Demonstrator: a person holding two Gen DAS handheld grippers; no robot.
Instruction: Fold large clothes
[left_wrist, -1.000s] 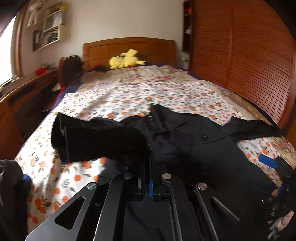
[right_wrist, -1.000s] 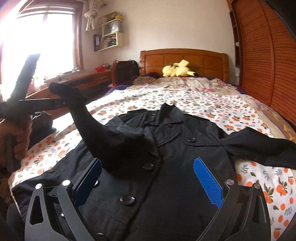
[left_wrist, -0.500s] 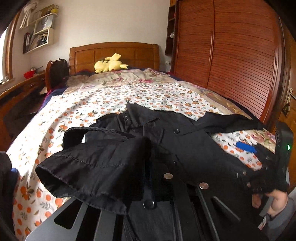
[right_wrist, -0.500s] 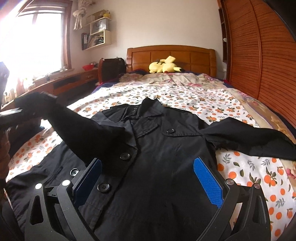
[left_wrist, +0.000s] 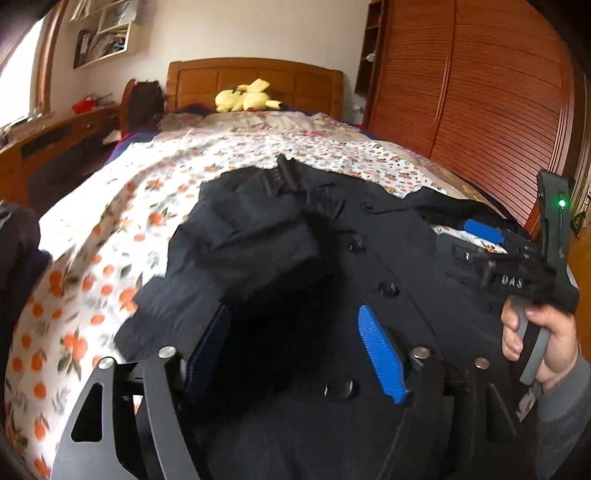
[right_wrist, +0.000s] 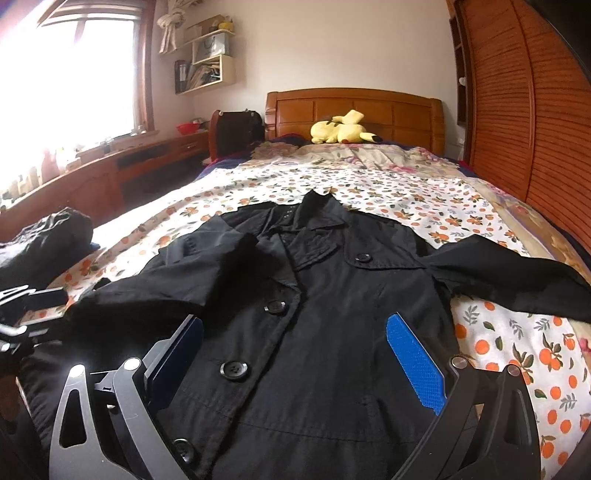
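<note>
Black coat (right_wrist: 325, 332) spread front-up on the bed (right_wrist: 406, 192), collar toward the far headboard, buttons running down the middle. Left sleeve (right_wrist: 192, 269) folded inward across the chest, its cuff end lying loose just beyond the left gripper (left_wrist: 295, 343). Right sleeve (right_wrist: 517, 280) stretched out flat to the right over the orange-printed sheet. Left gripper low over the near left part of the coat, jaws opening, blue pads wide apart; in the left wrist view the cuff edge drapes over the left-hand finger, no longer pinched, with dark cloth below the gap. Right gripper (right_wrist: 295, 362) hovering above the coat's lower front, jaws spread wide, nothing clamped between them, two buttons visible in the gap. Seen from the left wrist, a hand (left_wrist: 543, 339) in a grey sleeve around the right gripper's handle at the right edge. Far off, yellow plush toy (right_wrist: 341, 129) against the wooden headboard (right_wrist: 354, 107); slatted wardrobe doors (right_wrist: 535, 110) on the right; window (right_wrist: 66, 74) and desk on the left.
</note>
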